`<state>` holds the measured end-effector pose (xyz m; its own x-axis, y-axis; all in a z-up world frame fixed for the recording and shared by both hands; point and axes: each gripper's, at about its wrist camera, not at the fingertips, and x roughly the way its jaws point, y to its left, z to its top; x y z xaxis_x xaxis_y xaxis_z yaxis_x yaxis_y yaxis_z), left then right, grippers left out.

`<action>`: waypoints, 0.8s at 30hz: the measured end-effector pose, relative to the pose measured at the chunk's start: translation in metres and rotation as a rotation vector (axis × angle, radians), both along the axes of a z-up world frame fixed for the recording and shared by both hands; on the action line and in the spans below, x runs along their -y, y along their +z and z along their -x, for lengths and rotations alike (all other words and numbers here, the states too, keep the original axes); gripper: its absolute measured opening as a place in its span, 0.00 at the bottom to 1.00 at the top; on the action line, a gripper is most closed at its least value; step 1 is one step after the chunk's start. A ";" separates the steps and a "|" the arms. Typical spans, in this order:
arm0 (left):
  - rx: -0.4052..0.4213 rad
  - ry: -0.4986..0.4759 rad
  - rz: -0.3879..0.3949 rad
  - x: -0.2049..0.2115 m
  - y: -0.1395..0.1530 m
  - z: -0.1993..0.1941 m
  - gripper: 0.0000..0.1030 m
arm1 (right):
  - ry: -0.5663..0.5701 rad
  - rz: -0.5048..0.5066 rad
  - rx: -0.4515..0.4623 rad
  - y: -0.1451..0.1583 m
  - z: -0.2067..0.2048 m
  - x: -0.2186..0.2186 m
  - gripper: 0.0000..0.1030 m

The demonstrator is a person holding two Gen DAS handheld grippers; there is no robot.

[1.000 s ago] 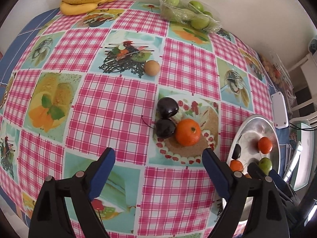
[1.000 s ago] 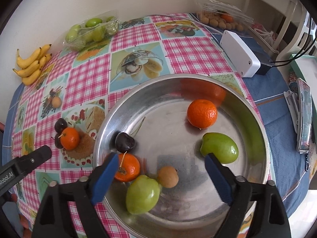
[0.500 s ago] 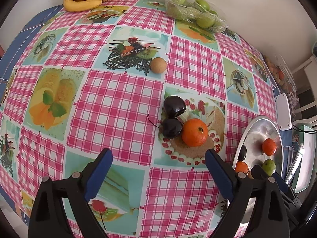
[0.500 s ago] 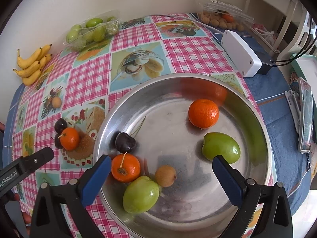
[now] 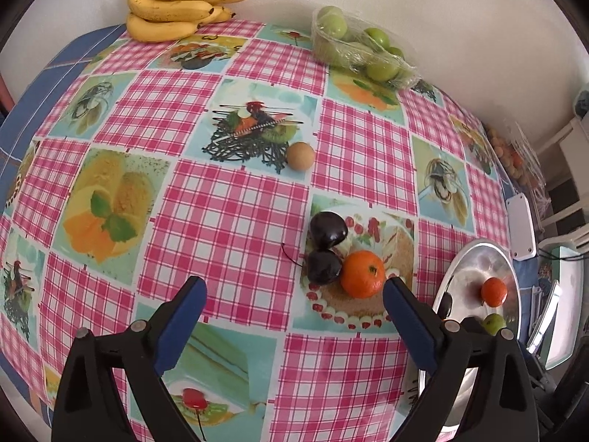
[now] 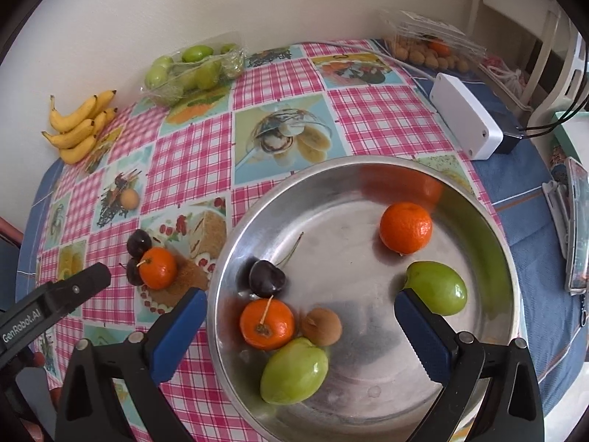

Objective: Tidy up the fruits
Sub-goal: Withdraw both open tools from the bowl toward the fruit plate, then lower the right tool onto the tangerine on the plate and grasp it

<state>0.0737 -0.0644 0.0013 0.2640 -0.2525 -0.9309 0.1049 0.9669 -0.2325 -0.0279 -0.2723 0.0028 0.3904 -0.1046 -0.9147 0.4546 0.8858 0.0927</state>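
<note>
Black left claw [image 5: 294, 294] with blue pads [image 5: 186, 307], silver screws.

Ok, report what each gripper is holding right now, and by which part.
Nothing is held. The left gripper is open above the tablecloth near the loose orange; the right gripper is open over the metal bowl.

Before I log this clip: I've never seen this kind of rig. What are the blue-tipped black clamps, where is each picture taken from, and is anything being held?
They are two hand-held grippers, one in each of a person's hands, each with a fisheye camera looking along its fingers.

The left wrist view shows the left gripper open and empty above the checked tablecloth, facing a tangerine and two dark cherries. A small tan fruit, bananas and a pack of green fruit lie further back.

The right wrist view shows the right gripper, also open and empty, over a metal bowl holding two tangerines, two green fruits, a cherry and a tan fruit.
</note>
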 end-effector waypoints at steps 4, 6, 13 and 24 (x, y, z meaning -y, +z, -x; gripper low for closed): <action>-0.001 0.023 0.019 -0.008 0.000 -0.006 0.94 | 0.005 0.024 -0.003 0.004 -0.008 -0.004 1.00; 0.002 0.048 0.036 -0.014 0.001 -0.009 0.94 | 0.005 0.047 0.014 0.012 -0.012 -0.007 1.00; -0.009 0.103 0.061 -0.035 0.000 -0.027 0.94 | 0.076 -0.030 0.053 0.018 -0.043 -0.039 1.00; -0.033 0.194 0.077 -0.066 -0.002 -0.052 0.94 | 0.136 -0.037 0.033 0.007 -0.085 -0.078 1.00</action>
<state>0.1256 0.0013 -0.0007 0.2841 -0.2704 -0.9199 -0.0905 0.9476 -0.3065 0.0576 -0.1946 0.0097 0.4286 -0.0148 -0.9034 0.3264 0.9349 0.1396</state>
